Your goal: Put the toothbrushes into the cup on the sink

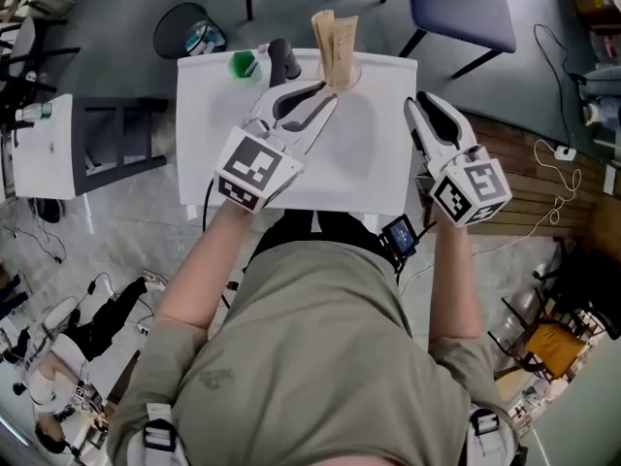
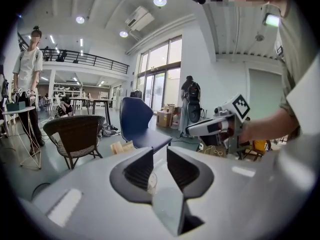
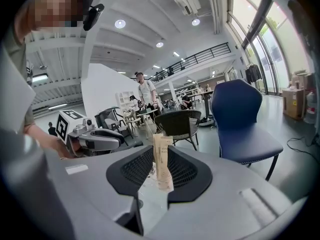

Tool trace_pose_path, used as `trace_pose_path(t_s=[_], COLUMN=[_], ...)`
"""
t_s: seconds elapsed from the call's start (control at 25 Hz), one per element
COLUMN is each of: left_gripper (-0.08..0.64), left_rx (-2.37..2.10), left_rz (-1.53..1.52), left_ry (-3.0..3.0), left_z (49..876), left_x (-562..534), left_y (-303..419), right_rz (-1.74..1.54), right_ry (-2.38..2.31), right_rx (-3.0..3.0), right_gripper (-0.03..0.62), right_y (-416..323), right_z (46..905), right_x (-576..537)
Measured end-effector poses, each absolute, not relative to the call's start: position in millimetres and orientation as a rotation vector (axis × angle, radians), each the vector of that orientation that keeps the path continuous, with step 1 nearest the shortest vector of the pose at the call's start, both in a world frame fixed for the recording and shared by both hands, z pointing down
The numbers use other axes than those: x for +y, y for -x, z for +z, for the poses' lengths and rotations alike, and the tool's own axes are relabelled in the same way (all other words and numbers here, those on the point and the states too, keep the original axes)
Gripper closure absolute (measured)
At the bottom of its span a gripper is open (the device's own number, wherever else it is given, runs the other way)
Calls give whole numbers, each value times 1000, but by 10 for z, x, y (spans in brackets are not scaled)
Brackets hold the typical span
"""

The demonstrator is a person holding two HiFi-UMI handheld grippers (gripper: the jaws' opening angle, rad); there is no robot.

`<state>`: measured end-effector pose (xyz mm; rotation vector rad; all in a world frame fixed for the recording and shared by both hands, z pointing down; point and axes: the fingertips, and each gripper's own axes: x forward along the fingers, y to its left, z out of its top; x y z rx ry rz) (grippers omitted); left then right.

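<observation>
Standing in the cup (image 1: 342, 76) at the back edge of the white sink (image 1: 378, 168) are the toothbrushes (image 1: 333, 37), upright in tan paper wrappers. The left gripper (image 1: 318, 95) is hovering just beside the cup, its jaws parted with nothing between them; the left gripper view (image 2: 160, 151) is showing only the clear cup rim (image 2: 149, 181) past the gap. The right gripper (image 1: 420, 105) is hanging over the sink's right side, apart from the cup, its jaws also spread and empty (image 3: 160, 151); the wrapped toothbrushes (image 3: 162, 164) are showing through its gap, farther off. A green item (image 1: 243, 64) and a dark faucet (image 1: 281, 61) are sitting left of the cup.
</observation>
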<state>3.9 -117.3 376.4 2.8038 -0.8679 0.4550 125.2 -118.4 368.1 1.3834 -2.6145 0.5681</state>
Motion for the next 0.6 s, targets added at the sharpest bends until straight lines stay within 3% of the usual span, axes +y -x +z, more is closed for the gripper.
trace_pose_path(t_s=[0.6], left_gripper=[515], left_rx=[-851], left_rz=[411], left_ry=[-2840], left_z=[3571], left_x=[-877], left_y=[350], right_rz=[539], right_ry=[-1387], right_rx=[-2627], right_gripper=[509], right_y=[-789], right_z=[3552], right_x=[-940])
